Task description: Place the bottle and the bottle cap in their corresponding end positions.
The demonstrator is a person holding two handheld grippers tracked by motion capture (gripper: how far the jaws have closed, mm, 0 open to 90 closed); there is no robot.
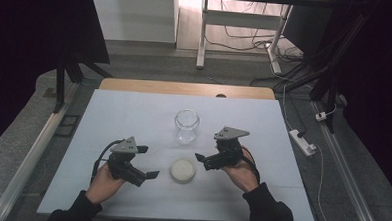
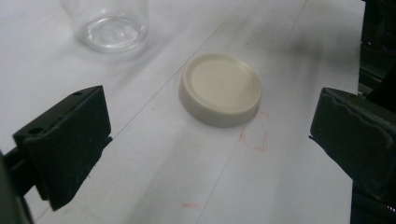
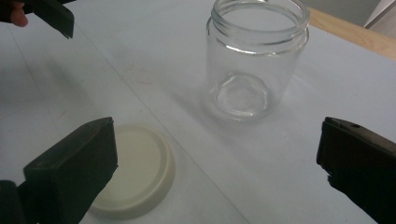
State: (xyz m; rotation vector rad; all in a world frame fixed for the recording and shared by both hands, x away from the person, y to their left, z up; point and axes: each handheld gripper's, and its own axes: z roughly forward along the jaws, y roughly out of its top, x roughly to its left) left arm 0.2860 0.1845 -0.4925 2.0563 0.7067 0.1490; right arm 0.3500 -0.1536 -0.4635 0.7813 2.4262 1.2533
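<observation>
Centrally on a white table (image 1: 133, 123) in the high view: an empty glass jar (image 1: 187, 125), upright and uncapped, mouth open to the ceiling. Just below it in the frame, apart from it, a cream lid (image 1: 183, 170) lying flat on the white surface. Left of the lid, the left gripper (image 1: 144, 164), held in a hand (image 1: 104, 183) entering from the bottom edge, black jaws spread wide and holding nothing, aimed toward the lid without touching it. Right of the lid, the right gripper (image 1: 202, 158), gripped by the other hand (image 1: 241, 175), jaws likewise spread wide and empty, near the lid and lower right of the jar. Dark sleeves at the bottom edge of the frame. Seen from the left gripper view: lid (image 2: 220, 88) at centre frame between the two parted jaws at lower left and right, jar base (image 2: 111, 23) at upper left, faint red marks on the surface just beside the lid. Seen from the right gripper view: jar (image 3: 254, 58) in the upper middle, standing straight, lid (image 3: 137, 172) at lower left partly behind the near jaw, tip of the other gripper (image 3: 51, 14) in the upper left corner. Beyond the table's wooden far edge, grey floor, white table legs and loose cables at the top of the high view.
</observation>
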